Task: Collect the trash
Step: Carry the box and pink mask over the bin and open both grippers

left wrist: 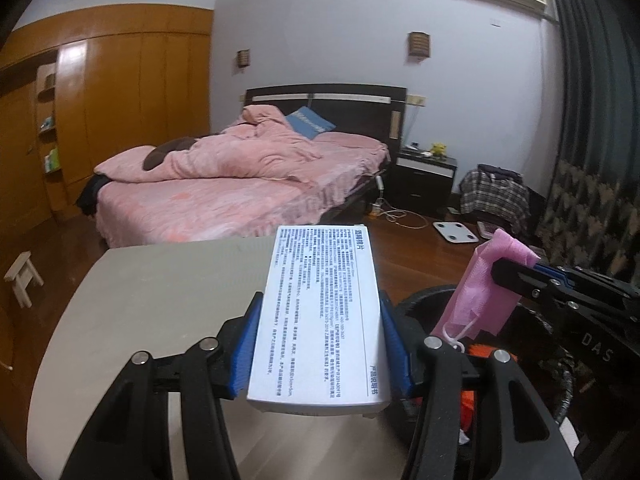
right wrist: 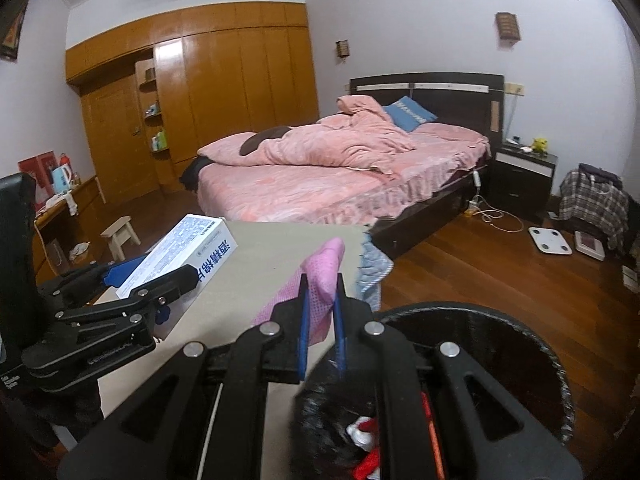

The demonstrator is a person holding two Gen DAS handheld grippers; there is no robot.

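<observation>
Left gripper clamps a white printed box; right gripper pinches a crumpled pink mask.

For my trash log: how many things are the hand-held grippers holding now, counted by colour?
White: 1, the box in the left hand-held gripper.
Pink: 1, the face mask in the right hand-held gripper.
Total: 2.
</observation>
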